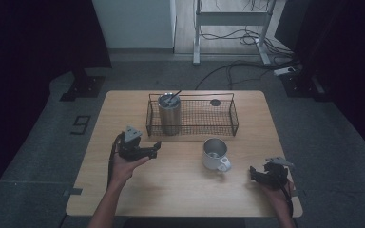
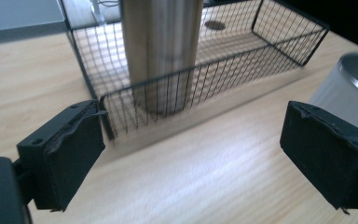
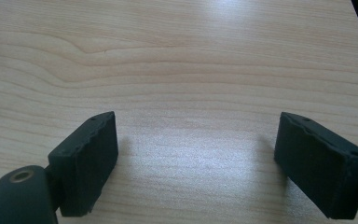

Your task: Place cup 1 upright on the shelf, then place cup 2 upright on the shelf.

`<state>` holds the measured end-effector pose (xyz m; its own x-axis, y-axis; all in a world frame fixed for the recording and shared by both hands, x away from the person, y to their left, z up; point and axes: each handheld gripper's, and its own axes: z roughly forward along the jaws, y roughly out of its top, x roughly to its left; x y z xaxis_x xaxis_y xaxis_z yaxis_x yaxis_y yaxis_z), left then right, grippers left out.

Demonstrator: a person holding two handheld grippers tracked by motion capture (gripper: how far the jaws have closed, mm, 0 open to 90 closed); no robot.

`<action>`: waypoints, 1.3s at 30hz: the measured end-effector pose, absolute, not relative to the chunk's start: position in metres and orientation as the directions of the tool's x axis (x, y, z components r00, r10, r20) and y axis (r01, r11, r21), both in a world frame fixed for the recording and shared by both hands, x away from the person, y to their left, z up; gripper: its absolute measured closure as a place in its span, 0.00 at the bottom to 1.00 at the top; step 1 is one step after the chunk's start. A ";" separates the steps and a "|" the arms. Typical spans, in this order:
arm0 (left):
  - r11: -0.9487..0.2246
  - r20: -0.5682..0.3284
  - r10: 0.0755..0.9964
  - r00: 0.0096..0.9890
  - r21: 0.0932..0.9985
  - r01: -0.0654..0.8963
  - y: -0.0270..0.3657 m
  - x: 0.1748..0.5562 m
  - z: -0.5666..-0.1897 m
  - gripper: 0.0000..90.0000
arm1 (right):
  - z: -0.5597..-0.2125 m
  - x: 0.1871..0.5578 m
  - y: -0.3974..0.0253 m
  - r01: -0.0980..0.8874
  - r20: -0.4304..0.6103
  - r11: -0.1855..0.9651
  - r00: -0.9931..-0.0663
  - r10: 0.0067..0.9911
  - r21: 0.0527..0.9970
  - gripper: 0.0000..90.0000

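A black wire basket (image 1: 228,118) stands at the back of the wooden table (image 1: 180,190). Inside its left end a steel tumbler (image 1: 169,114) stands upright with a straw. A white mug (image 1: 214,154) with a metal inside sits in front of the basket, handle toward me. My left gripper (image 1: 156,148) hovers open left of the mug, near the basket's front left corner (image 2: 103,105), with nothing between its jaws; the tumbler (image 2: 161,46) rises ahead and the mug (image 2: 349,86) is at the right. My right gripper (image 1: 253,173) rests open near the table's right front, over bare wood (image 3: 191,116).
A small dark round disc (image 1: 215,102) lies in the basket's far right corner. Beyond the table are a desk frame (image 1: 230,19), loose cables (image 1: 247,64) on the floor and a white cabinet (image 1: 133,21). The table's front edge lies close under both hands.
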<state>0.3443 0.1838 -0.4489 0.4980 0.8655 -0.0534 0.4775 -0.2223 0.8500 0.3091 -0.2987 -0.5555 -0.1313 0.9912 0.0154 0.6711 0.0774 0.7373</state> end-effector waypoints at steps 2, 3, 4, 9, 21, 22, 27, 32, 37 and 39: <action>-0.224 -0.051 0.867 0.495 0.849 0.479 0.188 0.339 -0.454 0.07 | -0.556 0.309 -0.299 0.671 0.016 0.077 -0.131 0.991 0.737 0.15; -0.226 -0.047 0.869 0.493 0.848 0.479 0.189 0.336 -0.456 0.07 | -0.556 0.309 -0.299 0.671 0.016 0.077 -0.131 0.991 0.737 0.15; -0.225 -0.047 0.869 0.492 0.849 0.478 0.190 0.334 -0.458 0.07 | -0.556 0.309 -0.299 0.671 0.016 0.077 -0.131 0.991 0.737 0.15; -0.229 -0.054 0.866 0.497 0.842 0.489 0.196 0.324 -0.470 0.07 | -0.556 0.309 -0.299 0.671 0.016 0.077 -0.131 0.991 0.737 0.15; -0.234 -0.078 0.859 0.506 0.820 0.523 0.202 0.313 -0.494 0.07 | -0.555 0.309 -0.299 0.671 0.016 0.077 -0.131 0.991 0.737 0.15; -0.232 -0.078 0.860 0.505 0.821 0.522 0.203 0.313 -0.494 0.07 | -0.555 0.309 -0.299 0.671 0.016 0.077 -0.131 0.991 0.737 0.15; -0.236 -0.080 0.859 0.506 0.815 0.529 0.200 0.314 -0.497 0.07 | -0.555 0.309 -0.299 0.671 0.016 0.076 -0.130 0.991 0.737 0.15; -0.237 -0.084 0.858 0.507 0.810 0.536 0.200 0.314 -0.499 0.07 | -0.554 0.307 -0.298 0.648 0.010 0.080 -0.134 0.991 0.757 0.15; -0.225 -0.098 0.858 0.504 0.811 0.541 0.201 0.314 -0.500 0.07 | -0.547 0.303 -0.296 0.625 0.038 0.070 -0.158 0.987 0.778 0.15; -0.225 -0.098 0.858 0.504 0.811 0.541 0.200 0.315 -0.500 0.07 | -0.541 0.300 -0.294 0.610 0.046 0.068 -0.169 0.985 0.789 0.15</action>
<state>0.3146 0.2002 -0.5002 0.5038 0.8582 -0.0979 0.5407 -0.2249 0.8106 0.3001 -0.2940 -0.5413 -0.1693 0.9845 0.0459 0.6101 0.0681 0.7894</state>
